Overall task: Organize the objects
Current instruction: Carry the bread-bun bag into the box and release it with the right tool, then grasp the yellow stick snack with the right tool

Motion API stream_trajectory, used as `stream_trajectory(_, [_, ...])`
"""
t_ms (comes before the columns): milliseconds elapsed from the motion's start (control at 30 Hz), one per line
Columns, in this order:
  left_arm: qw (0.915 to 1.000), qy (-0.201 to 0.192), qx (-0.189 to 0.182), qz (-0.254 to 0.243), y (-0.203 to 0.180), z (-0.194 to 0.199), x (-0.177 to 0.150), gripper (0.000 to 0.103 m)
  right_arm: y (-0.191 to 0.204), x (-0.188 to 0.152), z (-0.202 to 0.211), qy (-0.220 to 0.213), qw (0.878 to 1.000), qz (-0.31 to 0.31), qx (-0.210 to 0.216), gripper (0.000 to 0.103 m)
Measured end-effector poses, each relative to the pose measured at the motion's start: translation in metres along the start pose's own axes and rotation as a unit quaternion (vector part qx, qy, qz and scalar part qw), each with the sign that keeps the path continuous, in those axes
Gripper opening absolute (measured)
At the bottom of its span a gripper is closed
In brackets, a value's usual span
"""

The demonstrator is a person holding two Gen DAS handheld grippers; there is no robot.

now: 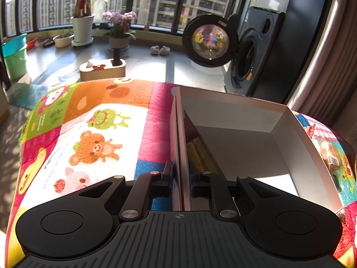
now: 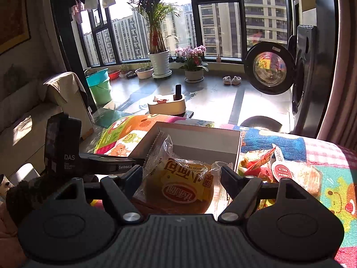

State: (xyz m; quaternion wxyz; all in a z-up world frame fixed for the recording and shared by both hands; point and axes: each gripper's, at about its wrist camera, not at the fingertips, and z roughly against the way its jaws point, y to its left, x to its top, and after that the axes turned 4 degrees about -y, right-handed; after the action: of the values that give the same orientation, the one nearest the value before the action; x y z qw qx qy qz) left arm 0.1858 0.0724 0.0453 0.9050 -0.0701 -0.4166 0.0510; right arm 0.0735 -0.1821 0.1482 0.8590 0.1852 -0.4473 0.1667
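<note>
A white cardboard box (image 1: 223, 109) lies open on the cartoon-print cloth (image 1: 100, 134). My left gripper (image 1: 181, 174) is shut on the box's left wall, one finger outside and one inside. Yellow stick packets (image 1: 198, 154) lie inside along that wall. In the right wrist view, my right gripper (image 2: 181, 172) is shut on a bread bun in a clear and yellow wrapper (image 2: 180, 185), held over the near part of the box (image 2: 200, 143). The left gripper's black body (image 2: 62, 156) reaches in from the left.
Several more snack packets (image 2: 267, 167) lie on the cloth right of the box; one shows in the left wrist view (image 1: 330, 156). Beyond the table are a washing machine with its door open (image 2: 270, 71), potted plants (image 2: 159, 62), a green bucket (image 2: 100, 87) and a tissue holder (image 2: 167, 105).
</note>
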Motion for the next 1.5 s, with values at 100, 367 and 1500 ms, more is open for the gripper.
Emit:
stream_trajectory(100, [1.0,0.0,0.0,0.0,0.0,0.0,0.0,0.015,0.0,0.027,-0.035,-0.013,1.0,-0.022,-0.005,0.076])
stream_trajectory(367, [1.0,-0.001,-0.003,0.002,0.001,0.001,0.0,0.015,-0.016,0.059,-0.092,0.001,0.998,-0.059,-0.036,0.088])
stream_trajectory(1500, [1.0,0.001,0.003,0.0,0.001,0.002,-0.002,0.015,-0.128,-0.058,-0.087,0.086,0.978,-0.143,-0.127,0.04])
